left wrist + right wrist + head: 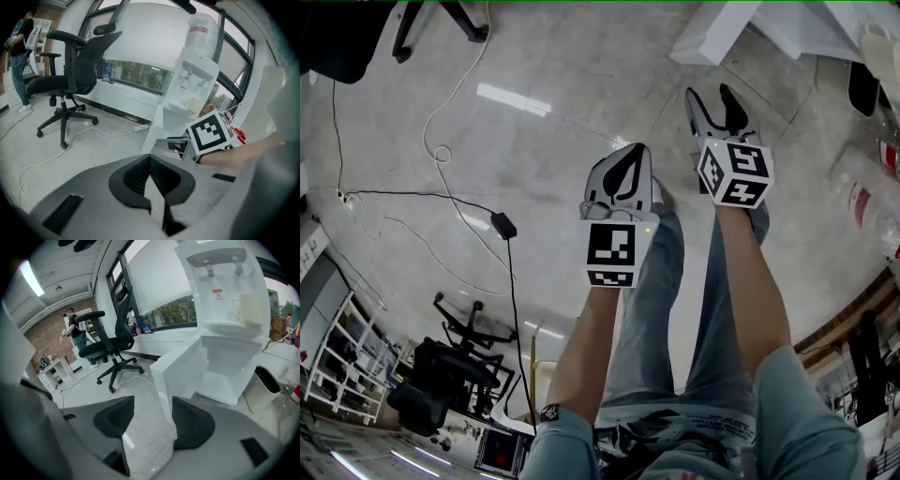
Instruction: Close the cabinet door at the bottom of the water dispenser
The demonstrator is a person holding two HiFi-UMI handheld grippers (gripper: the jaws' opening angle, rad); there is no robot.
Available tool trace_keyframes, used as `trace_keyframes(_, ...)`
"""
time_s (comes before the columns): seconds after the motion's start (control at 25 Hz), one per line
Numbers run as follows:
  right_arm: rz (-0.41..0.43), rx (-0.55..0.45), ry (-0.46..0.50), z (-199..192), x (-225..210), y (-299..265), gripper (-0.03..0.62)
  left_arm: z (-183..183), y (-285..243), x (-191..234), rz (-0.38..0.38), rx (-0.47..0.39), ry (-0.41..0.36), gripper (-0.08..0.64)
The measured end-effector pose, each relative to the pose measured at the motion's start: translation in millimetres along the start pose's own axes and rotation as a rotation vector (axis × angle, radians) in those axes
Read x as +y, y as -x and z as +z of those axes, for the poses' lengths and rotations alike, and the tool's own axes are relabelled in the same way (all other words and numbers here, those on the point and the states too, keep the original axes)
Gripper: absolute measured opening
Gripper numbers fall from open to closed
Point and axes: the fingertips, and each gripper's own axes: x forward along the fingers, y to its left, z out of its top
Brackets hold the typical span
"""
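The white water dispenser (pixel 229 329) stands ahead in the right gripper view, with a pale cup (pixel 251 308) on its drip shelf. Its bottom cabinet door (pixel 180 369) is swung open, edge toward me. My right gripper (pixel 151 405) is open and holds nothing; the door's edge shows beyond the gap, apart from the pads. In the left gripper view the dispenser (pixel 194 82) carries a bottle (pixel 201 28), and my left gripper (pixel 150 182) is shut and empty. From the head view both grippers, left (pixel 622 178) and right (pixel 716 105), point toward the dispenser (pixel 722 33).
A black office chair (pixel 112 343) stands left of the dispenser on the grey floor. A dark bin (pixel 267 378) sits to the dispenser's right. Cables (pixel 441 150) and a power adapter (pixel 503 225) lie on the floor. A person (pixel 75 329) stands far back.
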Motion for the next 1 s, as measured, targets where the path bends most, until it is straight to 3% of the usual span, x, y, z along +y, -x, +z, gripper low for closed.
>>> trace_keyframes(0.48,-0.082,-0.002,0.015,3.5,-17.9,-55.9,0.252,-10.5,-16.8,16.4,-0.007,0.029,0.016,0.011)
trace_keyframes(0.68,-0.182,-0.004,0.066,13.6,-28.1,-65.5,0.253,-15.5,-21.5,21.2,-0.009,0.047,0.022,0.011)
trace_keyframes(1.0,-0.187,0.004,0.019,14.2,-30.5,-79.6,0.252,-19.5,-26.8,19.7,-0.009,0.066,0.017,0.011)
